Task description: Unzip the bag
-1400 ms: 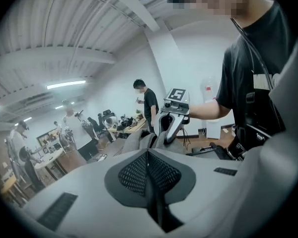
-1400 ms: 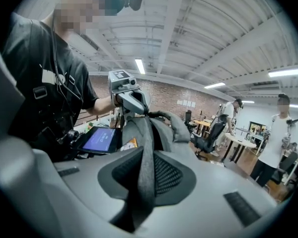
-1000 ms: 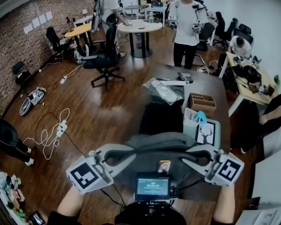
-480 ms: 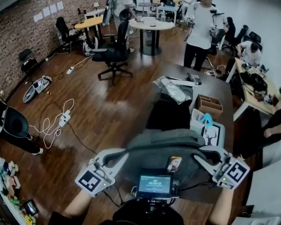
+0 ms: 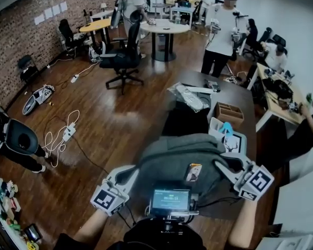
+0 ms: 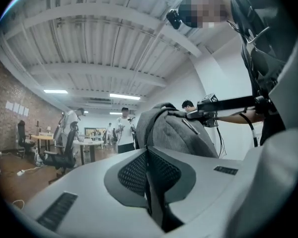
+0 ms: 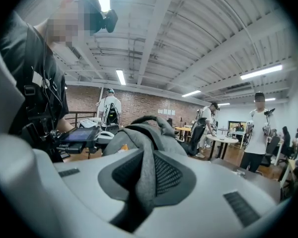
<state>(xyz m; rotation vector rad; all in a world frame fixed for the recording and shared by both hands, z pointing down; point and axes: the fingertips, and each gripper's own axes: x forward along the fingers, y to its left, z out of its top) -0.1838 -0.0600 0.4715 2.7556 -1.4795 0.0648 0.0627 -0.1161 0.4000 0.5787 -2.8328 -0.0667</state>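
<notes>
Head view: the bag (image 5: pixel 180 158), at the surface's (image 5: pixel 239 97) near edge, is only steadied so far. The left tool (image 5: pixel 129 172) is clamped on its strap (image 6: pixel 144 130), the right tool (image 5: pixel 220 165) on a fold (image 7: pixel 145 185). The zipper pull must be found next.

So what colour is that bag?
Grey. The bag shows best in the head view.

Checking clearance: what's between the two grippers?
The grey bag fills the gap, left gripper and right gripper each shut on it; a small screen sits nearer the person. Head view.
</notes>
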